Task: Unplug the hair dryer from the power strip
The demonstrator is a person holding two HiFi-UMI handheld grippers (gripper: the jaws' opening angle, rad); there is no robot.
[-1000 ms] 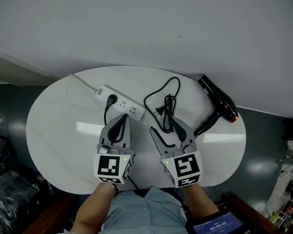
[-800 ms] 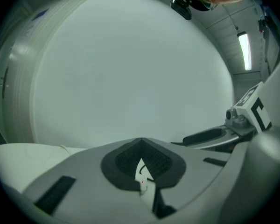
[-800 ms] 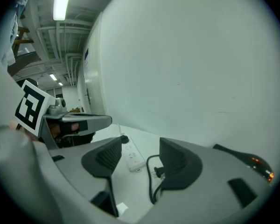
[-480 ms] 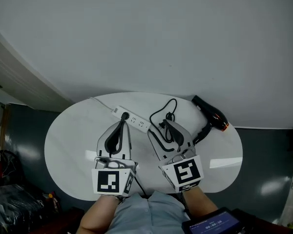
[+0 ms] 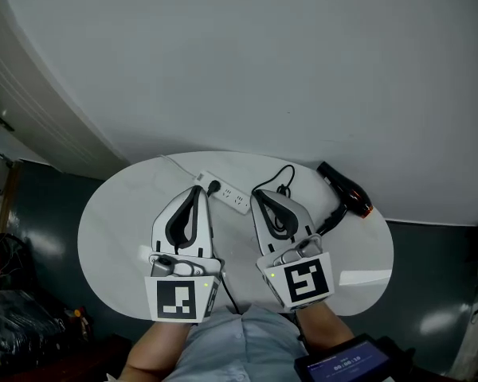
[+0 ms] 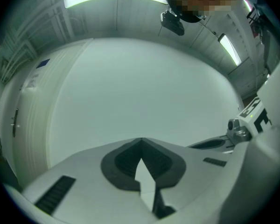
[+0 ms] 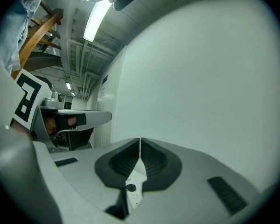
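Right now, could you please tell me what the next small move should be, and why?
Probably lower the left claw toward the black plug, opening it on the way: both it and the right claw are shut, empty and above the oval white table, while that plug sits in the long white plastic power strip.

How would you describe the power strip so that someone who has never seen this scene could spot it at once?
Find the white oval table in front of the pale wall. Near the table's far edge, left of the black hair dryer, lies the power strip. It is the only long white bar there, and it has one black plug pushed into it.
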